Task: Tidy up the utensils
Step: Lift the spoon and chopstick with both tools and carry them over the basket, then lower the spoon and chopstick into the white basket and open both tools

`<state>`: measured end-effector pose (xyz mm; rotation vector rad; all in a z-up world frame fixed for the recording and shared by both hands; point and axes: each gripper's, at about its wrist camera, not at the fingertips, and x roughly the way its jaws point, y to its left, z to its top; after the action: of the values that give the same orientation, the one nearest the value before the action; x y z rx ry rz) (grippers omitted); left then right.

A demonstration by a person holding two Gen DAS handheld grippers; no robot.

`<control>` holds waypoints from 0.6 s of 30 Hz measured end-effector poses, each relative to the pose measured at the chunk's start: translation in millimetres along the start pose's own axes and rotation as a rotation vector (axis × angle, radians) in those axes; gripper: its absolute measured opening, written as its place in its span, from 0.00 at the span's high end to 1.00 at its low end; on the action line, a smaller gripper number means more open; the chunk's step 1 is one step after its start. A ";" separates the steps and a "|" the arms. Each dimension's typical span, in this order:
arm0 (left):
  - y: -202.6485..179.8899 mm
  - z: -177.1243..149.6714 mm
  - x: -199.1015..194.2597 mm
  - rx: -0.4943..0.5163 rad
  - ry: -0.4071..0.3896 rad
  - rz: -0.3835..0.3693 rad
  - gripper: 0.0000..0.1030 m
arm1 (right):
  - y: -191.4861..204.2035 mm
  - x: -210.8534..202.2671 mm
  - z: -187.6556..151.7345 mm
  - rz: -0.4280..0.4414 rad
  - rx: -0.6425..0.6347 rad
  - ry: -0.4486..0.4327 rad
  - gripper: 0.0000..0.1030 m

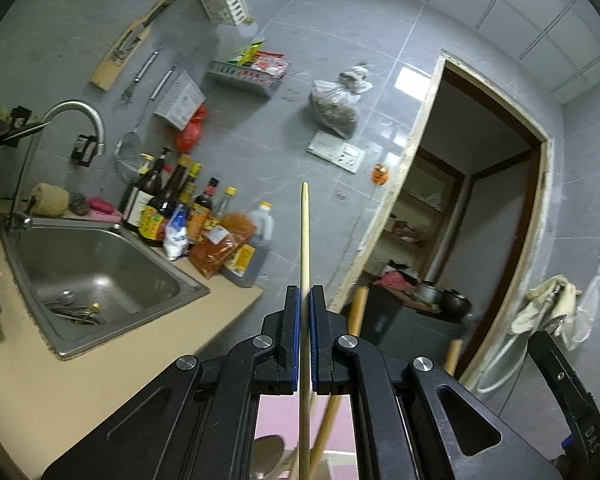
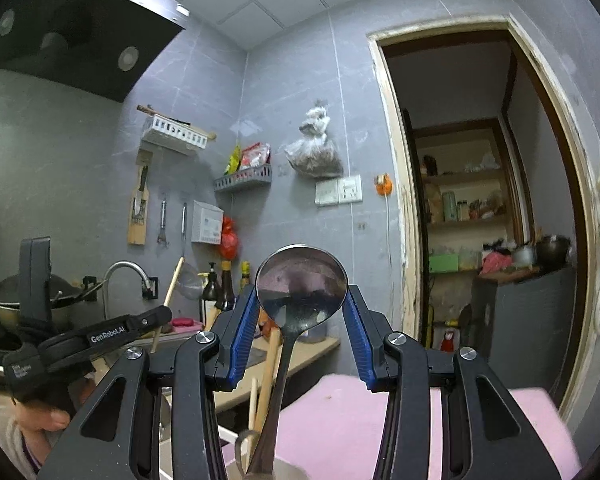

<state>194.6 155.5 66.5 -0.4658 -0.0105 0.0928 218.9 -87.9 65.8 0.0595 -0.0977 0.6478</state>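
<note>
Bamboo, pale and thin — that was the chopstick [image 1: 305, 264] the left gripper [image 1: 305, 300] had pinched between its blue pads [image 1: 296, 336], jaws all but shut on it. It ran straight up the middle of the left wrist frame, its tip ending against the grey wall above, its lower end passing down between the fingers toward the bottom edge. Other wooden handles [image 1: 332, 408] and a spoon bowl [image 1: 270, 456] showed blurred down there, over something pink.

The right gripper [image 2: 302, 300] stood wide open, its blue pads [image 2: 242, 328] well apart on either side of a steel ladle [image 2: 301, 280] that rose in the centre of the right wrist frame. The ladle touched neither pad that I could see. Its handle dropped to the bottom centre of the frame beside wooden sticks [image 2: 266, 376], apparently standing in a holder whose rim I could barely make out. The pink board [image 2: 340, 412] lay behind.

To my eye the step was carrying the chopstick to its place, though which holder was meant I couldn't tell. Doing it well meant keeping the pinch firm and the stick in line with the fingers, since a thin round stick would swivel easily. Lowering it straight down, clear of the other handles, would avoid knocking them. The right gripper would want to close low on the ladle's neck — not the round bowl, which would likely slip.
</note>
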 end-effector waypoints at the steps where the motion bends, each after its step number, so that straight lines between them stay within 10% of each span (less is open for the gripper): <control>1: -0.3 -3.5 0.2 0.006 -0.005 0.009 0.98 | -2.1 1.6 -3.9 0.004 0.009 0.010 0.61; 18: -16.8 -46.8 -8.1 0.167 0.040 0.027 0.98 | 0.1 12.8 -39.0 0.015 -0.012 0.114 0.60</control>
<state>189.6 118.9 32.4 -0.3004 0.0427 0.1100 231.8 -76.9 28.5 0.0107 0.0079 0.6646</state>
